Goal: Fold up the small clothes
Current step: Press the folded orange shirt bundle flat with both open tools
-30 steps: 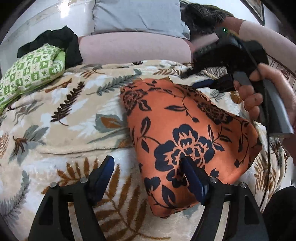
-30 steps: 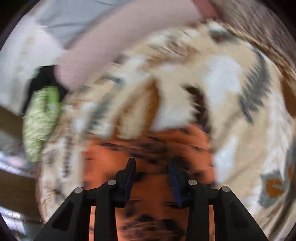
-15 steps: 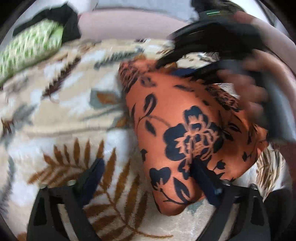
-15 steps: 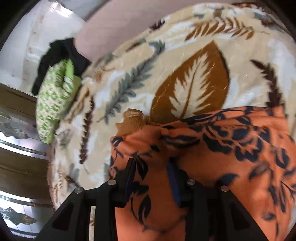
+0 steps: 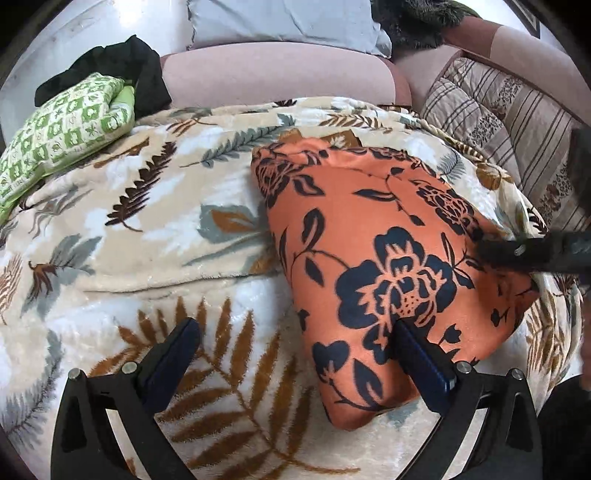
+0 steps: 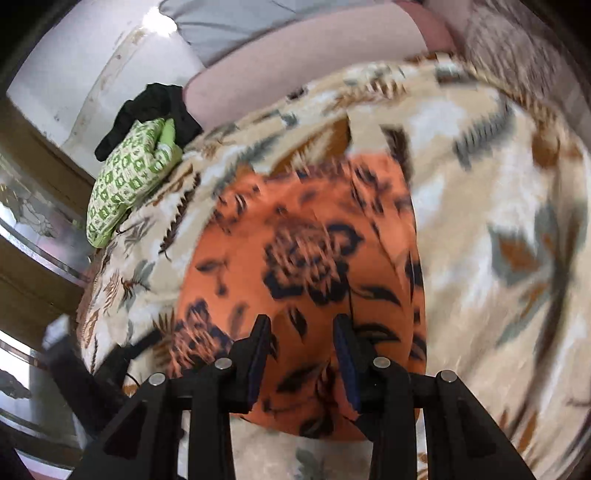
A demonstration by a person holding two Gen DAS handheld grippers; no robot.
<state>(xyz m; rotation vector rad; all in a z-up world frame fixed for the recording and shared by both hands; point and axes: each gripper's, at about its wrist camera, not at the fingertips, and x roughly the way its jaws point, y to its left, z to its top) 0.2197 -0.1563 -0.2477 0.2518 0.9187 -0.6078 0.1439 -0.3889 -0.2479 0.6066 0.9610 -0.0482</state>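
Note:
An orange cloth with dark blue flowers point(image 5: 369, 240) lies folded in a thick wedge on the leaf-patterned blanket point(image 5: 147, 221). My left gripper point(image 5: 295, 328) is wide open at its near end. One of its fingers point(image 5: 417, 354) rests on the cloth and the other on the blanket, and nothing is gripped. In the right wrist view, blurred by motion, my right gripper point(image 6: 302, 323) hovers over the same cloth point(image 6: 306, 240). Its jaws stand partly apart and the pads do not pinch the fabric. From the left wrist view, my right gripper point(image 5: 524, 253) sits at the cloth's right edge.
A folded green checked cloth point(image 5: 62, 136) and a black garment point(image 5: 122, 62) lie at the blanket's far left. Behind them are a pink sofa cushion point(image 5: 277, 77) and a grey pillow point(image 5: 284, 18). A striped cushion point(image 5: 498, 110) borders the right side.
My left jaws have spread wider. My right gripper has swept from the cloth's far end to its right edge. The cloth has kept its shape and place.

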